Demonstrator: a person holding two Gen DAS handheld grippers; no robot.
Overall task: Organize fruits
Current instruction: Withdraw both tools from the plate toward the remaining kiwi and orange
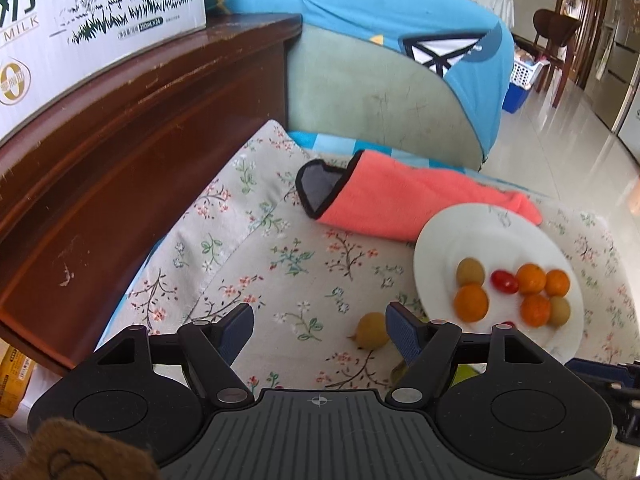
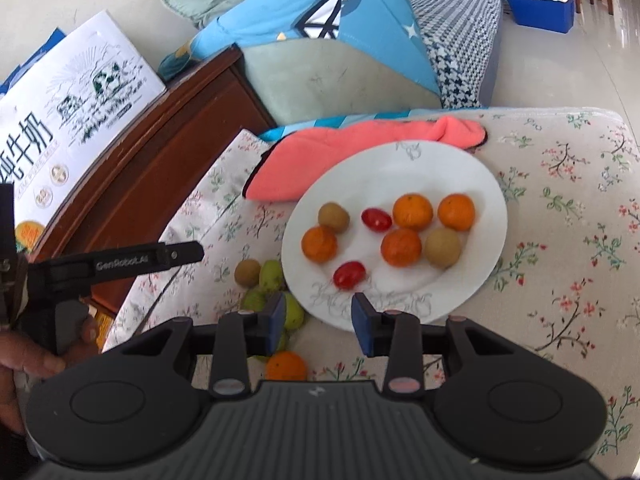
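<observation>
White plate (image 2: 400, 168) is mostly loaded already.
Few fruits (image 2: 272, 292) left near its left edge; left gripper (image 1: 320, 330) and right gripper (image 2: 318, 320) are both unclenched, nothing grasped.

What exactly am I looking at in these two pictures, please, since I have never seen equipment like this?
A person holds a two-finger gripper in each hand, and each carries a wide-angle camera looking along its fingers. One picture is from the left gripper, the other from the right gripper. Both are open and hold nothing. On the flowered cloth stands a white plate with oranges, small brownish fruits and two cherry tomatoes. Beside it lie a loose brown fruit, some green fruits and an orange. A pink towel lies behind.
</observation>
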